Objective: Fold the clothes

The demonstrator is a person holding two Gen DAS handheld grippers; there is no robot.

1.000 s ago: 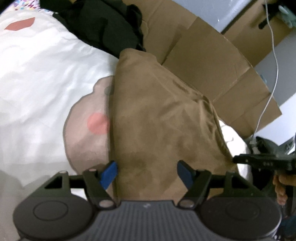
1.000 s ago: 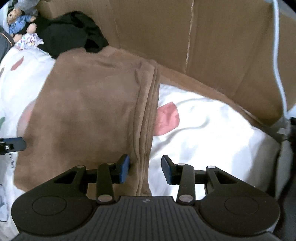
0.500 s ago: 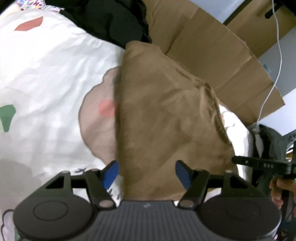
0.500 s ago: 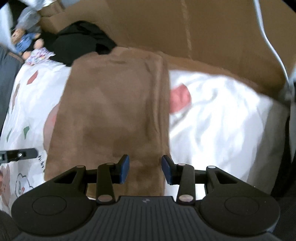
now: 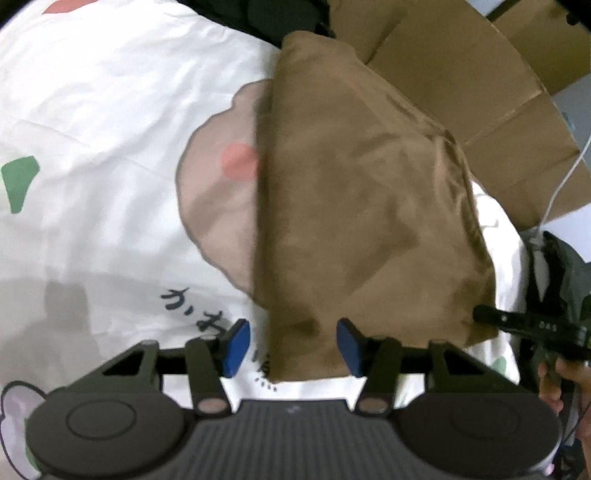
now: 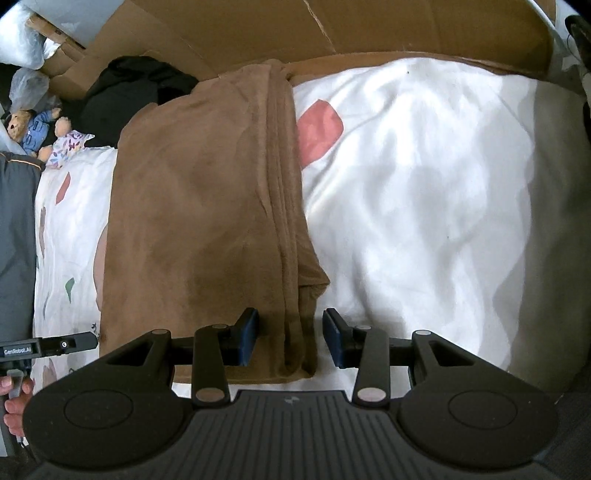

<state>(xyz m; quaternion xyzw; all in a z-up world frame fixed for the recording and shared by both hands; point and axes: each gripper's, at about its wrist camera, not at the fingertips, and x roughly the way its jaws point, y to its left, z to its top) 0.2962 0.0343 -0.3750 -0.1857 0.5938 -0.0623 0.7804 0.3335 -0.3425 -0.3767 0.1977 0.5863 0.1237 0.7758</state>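
Now, on the bed:
Garment: folded brown garment point(image 6: 207, 221) lies on white sheet point(image 6: 424, 192).
Left gripper point(image 5: 291, 347): closing, pads apart, astride its 6 o'clock corner.
Right gripper point(image 6: 290, 338): half-open astride its layered edge.

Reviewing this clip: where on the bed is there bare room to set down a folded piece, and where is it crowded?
Free: the white sheet right of the brown garment, up to the cardboard. Another open stretch lies left of the garment in the left wrist view. Crowded: the far left corner, with black clothes and a teddy bear.

Bedroom, printed white bedsheet point(image 6: 424, 184), teddy bear point(image 6: 31, 127), cardboard point(image 6: 258, 29)
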